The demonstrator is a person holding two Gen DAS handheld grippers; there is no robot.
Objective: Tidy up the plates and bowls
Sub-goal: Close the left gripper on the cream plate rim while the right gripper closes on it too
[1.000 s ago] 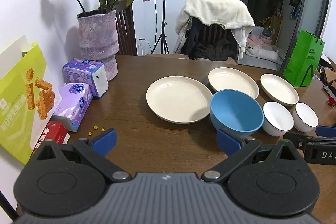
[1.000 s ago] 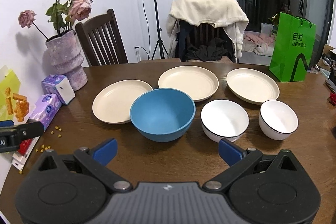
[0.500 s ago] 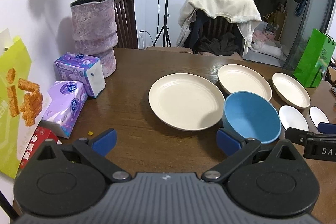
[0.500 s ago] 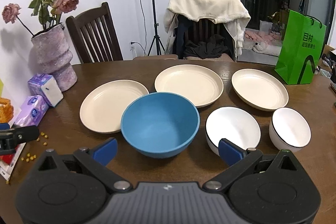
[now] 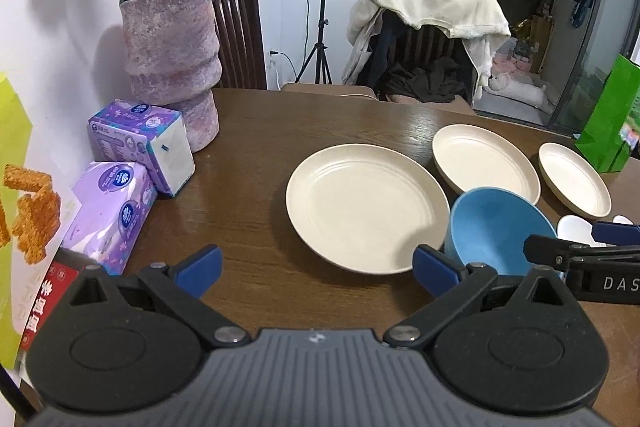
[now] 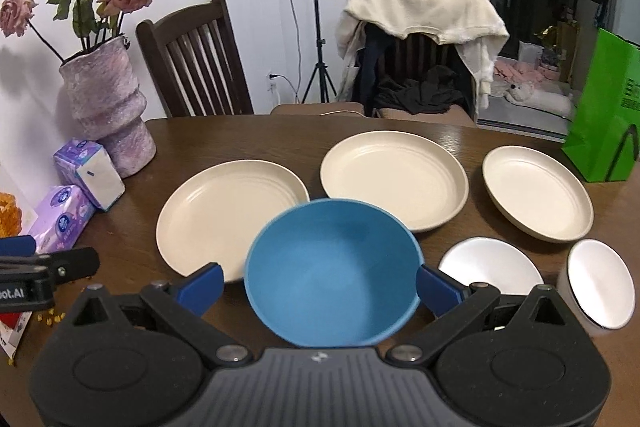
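Blue fills the middle of my right view: the blue bowl [image 6: 334, 273] sits on the brown tabletop [image 6: 248, 135] directly between the spread fingers of my right hand-held gripper [image 6: 318, 285], which stands wide with a pad [image 6: 200, 285] on either side of it; I cannot tell whether the pads touch the rim. My left hand-held gripper [image 5: 316, 267] is also wide and holds nothing — it looks over bare wood toward the near edge of the left cream plate [image 5: 366, 207].

Only the right view shows both white bowls whole: the larger white bowl [image 6: 490, 267] just right of the blue one, and the smaller white bowl [image 6: 600, 285] beyond it near the right edge. In the left view they are slivers behind my other gripper's finger. The left view, for its part, shows the tissue packs [image 5: 140, 143] and the pink vase [image 5: 172, 63] close up.

Behind the blue bowl runs a row of three plates — the left one, the middle cream plate [image 6: 394, 179] and the right cream plate [image 6: 538, 197] — near one another but apart. A green bag [image 6: 604, 115] stands at the far right. Open tabletop lies between the left plate and the tissue packs, and along the far edge before the chairs.
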